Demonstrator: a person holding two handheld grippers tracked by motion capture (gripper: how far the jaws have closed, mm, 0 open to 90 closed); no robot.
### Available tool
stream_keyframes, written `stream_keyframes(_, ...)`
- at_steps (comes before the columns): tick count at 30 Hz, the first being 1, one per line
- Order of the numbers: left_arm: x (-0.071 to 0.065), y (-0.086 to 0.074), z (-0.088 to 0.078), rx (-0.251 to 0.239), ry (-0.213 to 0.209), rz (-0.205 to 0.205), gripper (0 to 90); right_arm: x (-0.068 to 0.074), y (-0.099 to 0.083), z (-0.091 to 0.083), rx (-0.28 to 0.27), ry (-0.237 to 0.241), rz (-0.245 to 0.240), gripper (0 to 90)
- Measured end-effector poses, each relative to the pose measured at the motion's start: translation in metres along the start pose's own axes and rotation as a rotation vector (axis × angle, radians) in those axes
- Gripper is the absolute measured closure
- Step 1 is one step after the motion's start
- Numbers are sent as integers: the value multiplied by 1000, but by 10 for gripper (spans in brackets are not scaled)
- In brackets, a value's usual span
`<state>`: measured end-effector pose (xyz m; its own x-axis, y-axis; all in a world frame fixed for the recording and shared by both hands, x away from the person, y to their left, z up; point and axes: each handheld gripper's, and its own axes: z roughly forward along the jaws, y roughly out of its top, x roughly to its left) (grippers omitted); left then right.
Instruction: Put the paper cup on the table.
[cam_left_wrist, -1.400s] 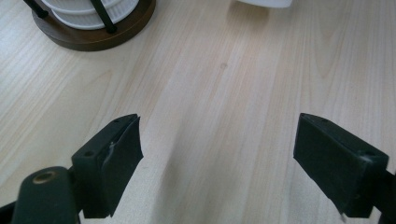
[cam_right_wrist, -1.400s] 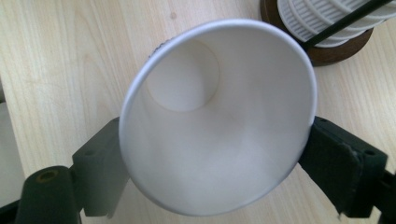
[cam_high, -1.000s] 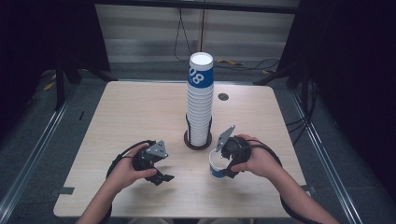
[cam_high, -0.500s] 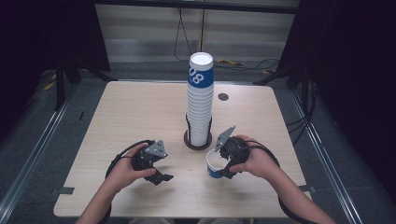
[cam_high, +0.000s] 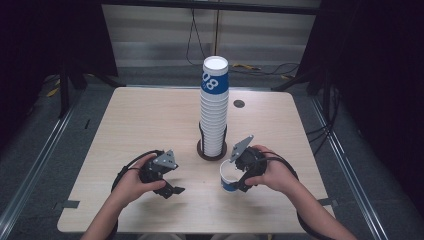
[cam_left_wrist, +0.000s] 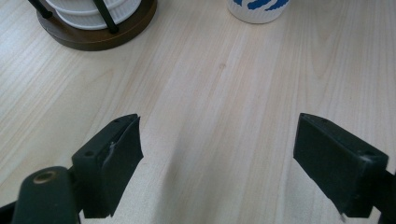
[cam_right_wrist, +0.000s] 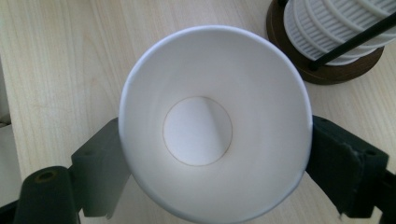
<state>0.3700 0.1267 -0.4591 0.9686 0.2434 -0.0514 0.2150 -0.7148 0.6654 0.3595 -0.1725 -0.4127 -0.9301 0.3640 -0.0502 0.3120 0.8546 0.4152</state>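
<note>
A tall stack of white paper cups (cam_high: 214, 107), the top one printed blue, stands in a dark round holder (cam_high: 211, 151) at the table's middle. Just right of and nearer than the holder, a single white-and-blue paper cup (cam_high: 228, 175) sits mouth up, with my right gripper (cam_high: 235, 179) shut on it. In the right gripper view the cup (cam_right_wrist: 201, 130) is empty, and the jaws press on either side under its rim. My left gripper (cam_high: 169, 189) rests low on the table to the left, open, with bare wood between its fingers (cam_left_wrist: 116, 154). Its view shows the cup's foot (cam_left_wrist: 258, 9) on the wood.
The light wooden table (cam_high: 150, 125) has a small dark grommet (cam_high: 239, 104) behind the stack. The holder's base (cam_right_wrist: 322, 70) and black rods stand close beside the held cup. Dark floor, rails and cables surround the table.
The cup in my right gripper has shifted very slightly toward the front, and its mouth shows a little more. Both hands have stayed in place.
</note>
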Motion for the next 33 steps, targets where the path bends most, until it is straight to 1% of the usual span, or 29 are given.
stream_keyframes(3,0,-1,0,-3,-3,-1,151,0,-1,0,-21,1,0,137)
stream_keyframes(4,0,-1,1,-14,-1,-8,151,0,-2,1,-24,3,9,135)
stream_keyframes(5,0,-1,1,-10,-5,-9,151,0,-3,1,-33,1,5,135)
stream_keyframes(8,0,-2,0,-4,-9,-8,151,0,-4,2,-50,8,17,134)
stream_keyframes(10,0,-2,0,-8,-11,-11,151,0,-5,2,-60,8,19,133)
stream_keyframes(11,0,-2,0,-5,-13,-8,151,0,-6,2,-67,12,31,133)
stream_keyframes(13,-1,-3,1,-9,-16,-16,151,-1,-8,3,-84,16,29,132)
stream_keyframes(14,0,-3,2,-14,-14,-13,151,-1,-8,3,-80,19,42,131)
stream_keyframes(15,0,-4,2,-12,-16,-13,151,-2,-9,4,-90,20,32,131)
stream_keyframes(16,0,-4,1,0,-17,-11,151,-1,-10,5,-93,23,43,130)
stream_keyframes(17,0,-5,2,-17,-14,-13,151,-1,-11,5,-98,26,48,130)
stream_keyframes(19,0,-6,1,-9,-17,-13,151,-2,-12,6,-104,30,48,130)
stream_keyframes(20,0,-7,1,-10,-14,-14,151,-1,-14,8,-118,39,55,128)
stream_keyframes(21,0,-8,2,-15,-12,-17,151,-2,-14,8,-120,40,57,128)
stream_keyframes(22,0,-8,0,2,-12,-22,151,-2,-15,9,-120,43,60,128)
stream_keyframes(23,-1,-8,0,-2,-11,-22,151,-1,-15,10,-116,45,66,129)
stream_keyframes(25,-1,-8,0,-2,-5,-22,151,-1,-15,12,-106,48,57,128)
stream_keyframes(26,-1,-8,-1,-4,-3,-21,151,-1,-16,13,-109,46,54,128)
stream_keyframes(27,-1,-9,-1,-12,-11,-26,151,0,-16,14,-113,48,61,128)
stream_keyframes(28,-1,-9,-1,-10,-11,-26,151,0,-17,14,-119,48,58,128)
stream_keyframes(29,0,-8,-1,-6,-3,-25,151,0,-17,14,-125,47,63,129)
stream_keyframes(30,0,-8,-1,-4,-5,-24,151,1,-18,14,-124,48,63,128)
stream_keyframes(31,1,-7,-2,9,-5,-20,151,1,-19,14,-130,52,64,128)
stream_keyframes(32,1,-8,0,-11,-9,-22,151,1,-19,14,-134,50,68,128)
stream_keyframes(33,1,-7,0,-12,-8,-20,151,1,-20,13,-136,45,65,128)
